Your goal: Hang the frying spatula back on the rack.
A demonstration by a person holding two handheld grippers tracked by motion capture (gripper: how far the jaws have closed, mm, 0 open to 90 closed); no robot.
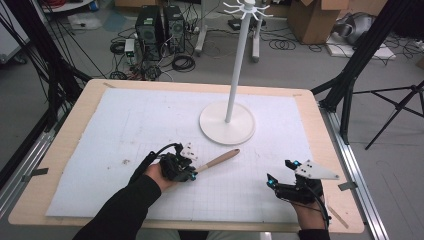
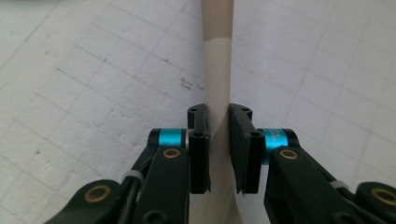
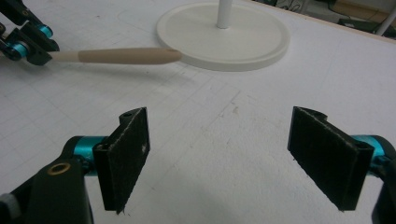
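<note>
- Spatula (image 1: 218, 161) is held near its flat end by the left gripper (image 2: 218, 122), jaws closed on it, at about 6 o'clock on the white mat (image 1: 125, 125).
- Handle points to 2 o'clock, near the stand base (image 1: 215, 131); a bump could be caused there.
- Slipping could be caused by the off-middle hold.
- Right gripper (image 3: 219, 156) is spread wide and holds nothing, at 4 o'clock.

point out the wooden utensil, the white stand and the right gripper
wooden utensil (image 1: 220, 159), high view, on its tan handle.
white stand (image 1: 218, 131), high view, on the bare round base.
right gripper (image 3: 219, 158), right gripper view, midway between its open jaws.
</note>
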